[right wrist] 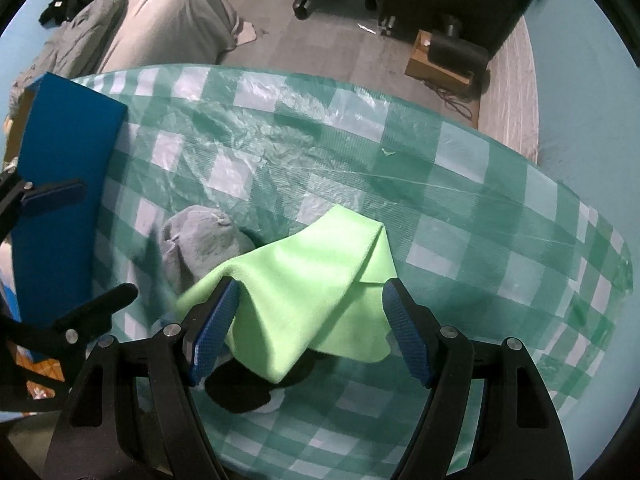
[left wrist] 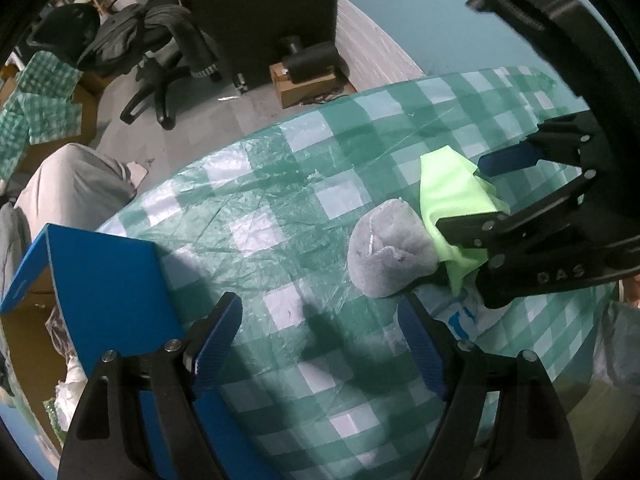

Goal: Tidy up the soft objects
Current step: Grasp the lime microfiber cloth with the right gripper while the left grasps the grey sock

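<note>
My right gripper has its jaws spread wide, pointing almost straight down, and the lime-green cloth sits directly between them. The left blue pad touches or nearly touches the cloth's draped edge; the right pad stands just clear of the folded corner, so I read this as straddling, not yet pinching. The cloth is tented up over a dark object whose identity I cannot make out. Its long axis runs from near my left pad up and away toward the far right, roughly diagonal to the line between my jaws.

My left gripper is spread too, with only the checked green-and-white tablecloth between its jaws. The grey plush toy lies just ahead and to its right, touching the green cloth's near edge. Beyond, at the table's left end, a blue box stands, probably the destination.

So the right hand is nearer the cloth, the left nearer the plush. I would close the right on the cloth's ridge first.
</note>
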`<state>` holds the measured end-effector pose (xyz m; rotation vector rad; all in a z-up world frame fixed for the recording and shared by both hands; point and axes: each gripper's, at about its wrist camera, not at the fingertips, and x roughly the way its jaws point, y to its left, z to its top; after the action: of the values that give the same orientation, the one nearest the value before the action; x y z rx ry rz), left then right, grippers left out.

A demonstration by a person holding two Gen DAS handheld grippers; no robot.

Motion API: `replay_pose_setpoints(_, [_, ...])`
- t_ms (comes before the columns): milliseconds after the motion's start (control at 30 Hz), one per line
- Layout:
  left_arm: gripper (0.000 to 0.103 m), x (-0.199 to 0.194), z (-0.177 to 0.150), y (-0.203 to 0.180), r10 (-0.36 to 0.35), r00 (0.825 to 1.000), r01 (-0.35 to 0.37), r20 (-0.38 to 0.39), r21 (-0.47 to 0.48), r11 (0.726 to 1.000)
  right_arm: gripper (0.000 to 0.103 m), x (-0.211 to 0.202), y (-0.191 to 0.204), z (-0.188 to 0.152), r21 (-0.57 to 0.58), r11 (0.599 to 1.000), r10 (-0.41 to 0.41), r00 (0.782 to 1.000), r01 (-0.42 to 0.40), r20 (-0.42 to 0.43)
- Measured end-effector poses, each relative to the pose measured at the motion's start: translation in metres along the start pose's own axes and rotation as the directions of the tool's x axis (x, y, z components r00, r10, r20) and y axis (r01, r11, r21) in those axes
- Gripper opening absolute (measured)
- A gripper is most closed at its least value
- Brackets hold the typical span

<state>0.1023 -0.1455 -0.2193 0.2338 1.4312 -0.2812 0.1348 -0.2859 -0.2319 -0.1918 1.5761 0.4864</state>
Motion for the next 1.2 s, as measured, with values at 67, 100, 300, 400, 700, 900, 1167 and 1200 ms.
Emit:
replay_pose_setpoints(67, [0.081, 0.001, 0.001, 0.001, -0.011, 1.0, 0.011, -0.004, -0.008, 1.0, 0.075, 0.004, 0.002, 0.0, -0.005, 1.0, -0.012, 1.0, 0.012, -0.008])
replay_pose_setpoints(100, [0.081, 0.003, 0.002, 0.002, -0.013, 1.0, 0.013, -0.007, -0.012, 1.0, 0.075, 0.006, 0.003, 0.0, -0.011, 1.0, -0.021, 1.0, 0.021, -0.008])
replay_pose_setpoints(300, [0.081, 0.002, 0.003, -0.001, -0.028, 1.0, 0.028, -0.007, -0.005, 1.0, 0.04, 0.013, 0.01, -0.009, -0.008, 1.0, -0.011, 1.0, 0.011, -0.01])
replay_pose_setpoints(400, [0.081, 0.0, 0.003, -0.005, -0.033, 0.999, 0.033, -0.006, 0.016, 0.999, 0.031, 0.009, 0.012, -0.014, -0.006, 1.0, 0.0, 1.0, 0.0, 0.017])
replay_pose_setpoints(700, [0.082, -0.001, 0.007, -0.013, -0.045, 0.999, 0.045, -0.006, 0.036, 0.998, 0.026, -0.02, -0.013, -0.03, 0.122, 0.988, 0.078, 0.99, -0.092, 0.117])
replay_pose_setpoints(900, [0.082, 0.006, 0.016, -0.022, -0.058, 0.998, 0.059, -0.017, 0.036, 0.998, 0.024, -0.033, -0.03, -0.041, 0.174, 0.98, 0.068, 0.986, -0.094, 0.152])
replay_pose_setpoints(1167, [0.087, 0.022, 0.025, -0.037, -0.032, 0.999, 0.033, -0.021, 0.042, 0.999, 0.024, -0.039, -0.055, -0.065, 0.252, 0.962, 0.064, 0.985, -0.105, 0.163])
replay_pose_setpoints(1200, [0.085, 0.023, 0.026, -0.039, -0.025, 1.0, 0.026, -0.015, 0.044, 0.999, 0.024, -0.039, -0.06, -0.069, 0.268, 0.956, 0.074, 0.984, -0.116, 0.16])
